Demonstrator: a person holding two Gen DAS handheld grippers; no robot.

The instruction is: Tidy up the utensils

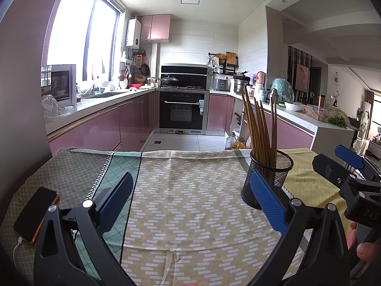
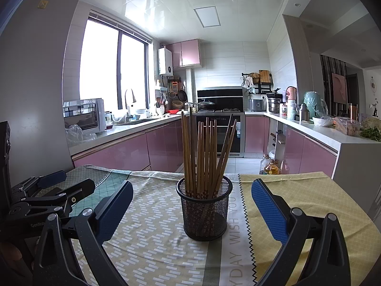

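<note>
1. Pink-fronted kitchen cabinets and a built-in oven are seen behind a table spread with a patterned tablecloth [image 2: 154, 214], on which a black mesh holder [image 2: 204, 212] stands as the central landmark.

2. Wooden chopsticks [image 2: 204, 152] are gathered upright in the holder, fanned slightly, some leaning toward its right rim; no loose utensil is seen on the cloth around it.

3. A phone [image 1: 35, 214] on a charging cable is seen well to the left of the holder, at the table's edge.

4. The right gripper [image 2: 190, 205] is held level just short of the holder and centred on it, jaws spread wide and empty, one blue pad to either side of the mesh.

5. The left gripper [image 1: 190, 200] is held low over the cloth to the left of the holder, jaws likewise wide and empty, its right pad overlapping the holder's base in the left wrist view; contact cannot be told.

6. With every visible chopstick already in the holder, the sorting is judged to be finished or nearly so.

7. If anything remains, a further utensil would first have to be located outside these views, then grasped by its shaft and lowered into the mesh without tipping the light holder.
</note>
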